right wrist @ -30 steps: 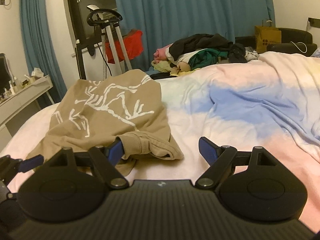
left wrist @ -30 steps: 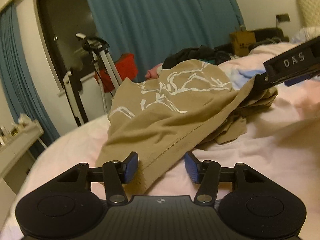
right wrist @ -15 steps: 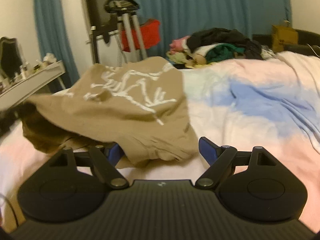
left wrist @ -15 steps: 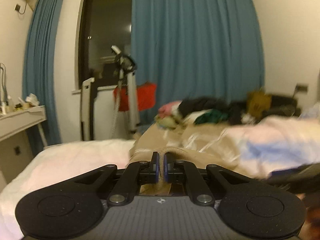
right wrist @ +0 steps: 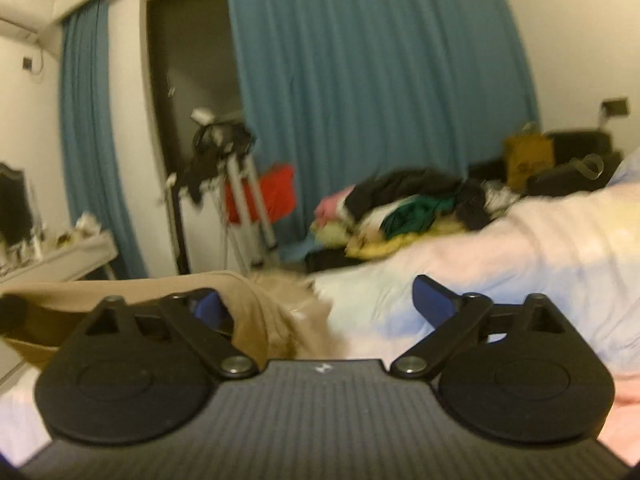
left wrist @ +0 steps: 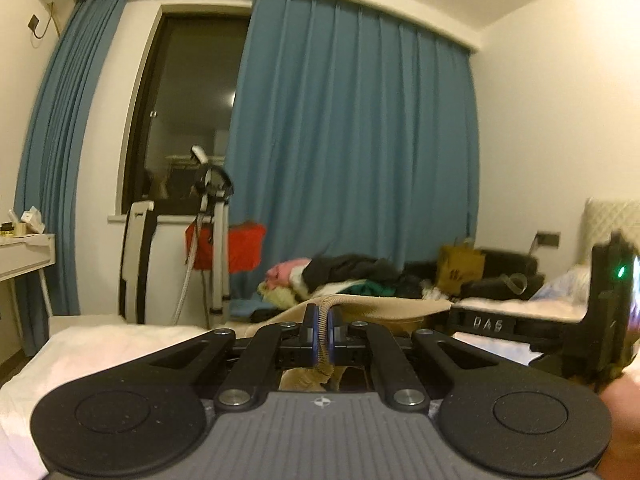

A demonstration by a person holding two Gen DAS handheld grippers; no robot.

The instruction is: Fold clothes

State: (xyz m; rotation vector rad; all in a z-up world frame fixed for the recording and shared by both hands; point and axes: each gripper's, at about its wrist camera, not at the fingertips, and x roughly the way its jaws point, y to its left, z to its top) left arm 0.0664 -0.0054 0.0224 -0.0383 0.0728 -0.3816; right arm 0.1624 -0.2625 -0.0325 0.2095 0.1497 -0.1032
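Observation:
A tan T-shirt [left wrist: 384,305] with a white print lies on the bed. My left gripper [left wrist: 322,330] is shut on the shirt's ribbed edge and holds it lifted. The cloth stretches right toward the right gripper's body [left wrist: 488,323]. In the right wrist view the shirt [right wrist: 256,312] drapes over the left finger [right wrist: 208,307] of my right gripper [right wrist: 320,304], whose jaws stand wide apart. This view is blurred by motion.
The bed [right wrist: 520,248] has a pink, white and blue cover. A heap of clothes [right wrist: 404,204] lies at its far end. A tripod [left wrist: 212,248], a red bag [left wrist: 240,246] and blue curtains [left wrist: 352,152] stand behind. A white desk [left wrist: 20,256] is at left.
My left gripper closed on the shirt's edge and lifted it off the bed. My right gripper stayed open and rose with cloth over its left finger. Both views tilted upward.

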